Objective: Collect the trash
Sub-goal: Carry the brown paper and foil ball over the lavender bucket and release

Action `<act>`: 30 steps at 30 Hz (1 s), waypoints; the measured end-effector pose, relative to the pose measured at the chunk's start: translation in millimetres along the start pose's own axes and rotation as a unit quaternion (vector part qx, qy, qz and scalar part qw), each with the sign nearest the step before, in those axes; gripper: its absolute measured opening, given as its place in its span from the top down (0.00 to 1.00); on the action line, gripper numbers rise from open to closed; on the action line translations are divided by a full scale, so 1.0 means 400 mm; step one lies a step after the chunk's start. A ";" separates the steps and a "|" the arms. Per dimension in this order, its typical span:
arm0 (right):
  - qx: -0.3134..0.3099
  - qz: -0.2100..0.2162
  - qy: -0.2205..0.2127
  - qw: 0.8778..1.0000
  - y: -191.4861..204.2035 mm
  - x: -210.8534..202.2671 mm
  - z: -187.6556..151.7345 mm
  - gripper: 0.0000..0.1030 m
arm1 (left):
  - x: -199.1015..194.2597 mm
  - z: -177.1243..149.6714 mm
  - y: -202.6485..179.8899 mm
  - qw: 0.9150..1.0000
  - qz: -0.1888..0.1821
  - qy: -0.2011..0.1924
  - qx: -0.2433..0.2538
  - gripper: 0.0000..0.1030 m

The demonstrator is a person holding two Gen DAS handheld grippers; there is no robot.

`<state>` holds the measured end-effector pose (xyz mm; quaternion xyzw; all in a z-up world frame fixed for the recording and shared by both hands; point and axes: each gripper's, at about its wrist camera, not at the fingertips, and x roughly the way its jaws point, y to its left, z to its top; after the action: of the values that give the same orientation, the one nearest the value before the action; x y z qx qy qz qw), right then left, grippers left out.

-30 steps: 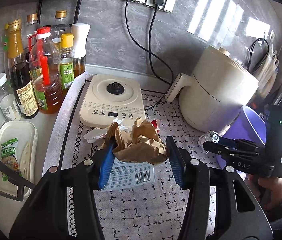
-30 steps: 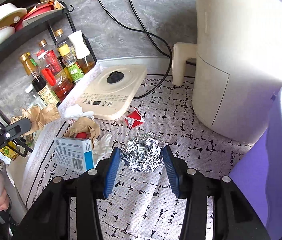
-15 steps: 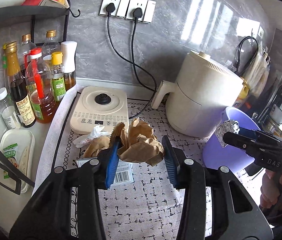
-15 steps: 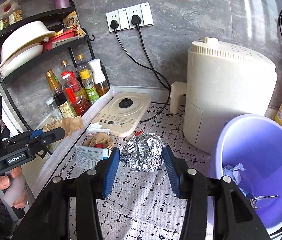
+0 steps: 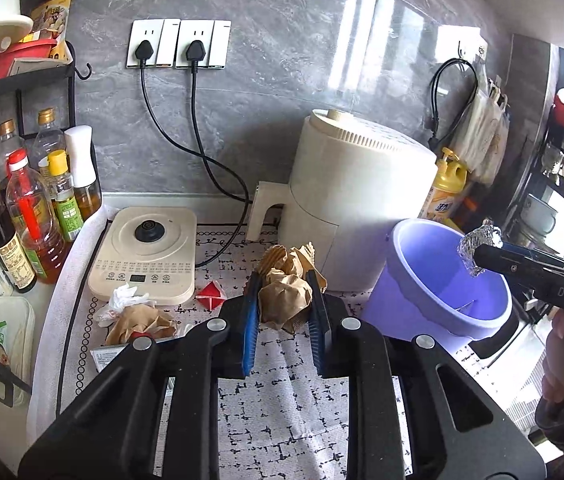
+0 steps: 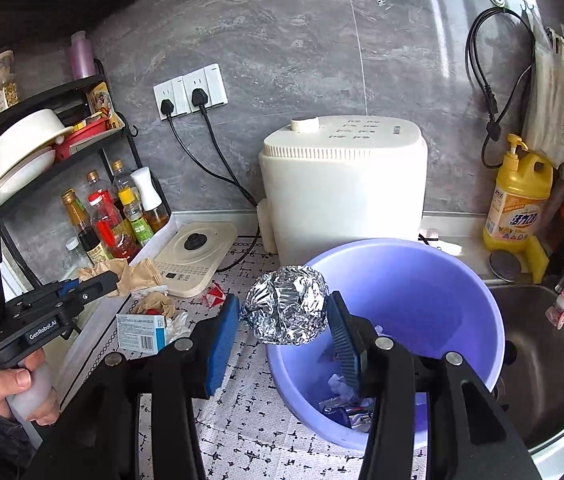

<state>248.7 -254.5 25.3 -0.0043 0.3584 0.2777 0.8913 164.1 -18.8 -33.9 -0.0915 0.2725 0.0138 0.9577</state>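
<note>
Gripping: left jaws squeeze paper wad [image 5: 285,299]; right, foil ball [image 6: 285,310]

Your bucket [image 6: 402,280] sits just before the air fryer [image 6: 342,184]; left of the fryer lie the hotplate [image 6: 197,256] and bottles [image 6: 109,216].

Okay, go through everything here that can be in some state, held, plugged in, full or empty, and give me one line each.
Left gripper: jaws just closing, shut on the brown paper wad, lifted.
Right gripper: shut on the foil ball, held over the bucket's near rim.
Purple bucket: upright, some trash at the bottom.
Two wall plugs: plugged in.
Blue-and-white box: lying on the mat.
Red wrapper: lying on the mat.
</note>
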 end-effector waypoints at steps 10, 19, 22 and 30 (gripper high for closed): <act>0.023 -0.056 -0.034 0.998 -0.183 -0.046 0.029 0.24 | 0.044 0.044 -0.145 0.999 -0.038 -0.014 0.014 0.79; 0.038 -0.077 -0.038 0.996 -0.311 -0.101 0.012 0.22 | 0.089 0.065 -0.251 0.998 -0.064 -0.022 0.015 0.78; 0.048 -0.087 -0.038 0.994 -0.353 -0.123 -0.007 0.19 | 0.109 0.070 -0.295 0.996 -0.078 -0.023 0.023 0.77; 0.066 -0.111 -0.049 0.990 -0.429 -0.189 -0.038 0.19 | 0.173 0.088 -0.424 0.991 -0.126 -0.013 0.051 0.76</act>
<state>279.9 -440.2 29.6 0.0283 0.3287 0.1532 0.9315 254.2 -180.8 -12.3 -0.0758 0.2464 -0.1199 0.9587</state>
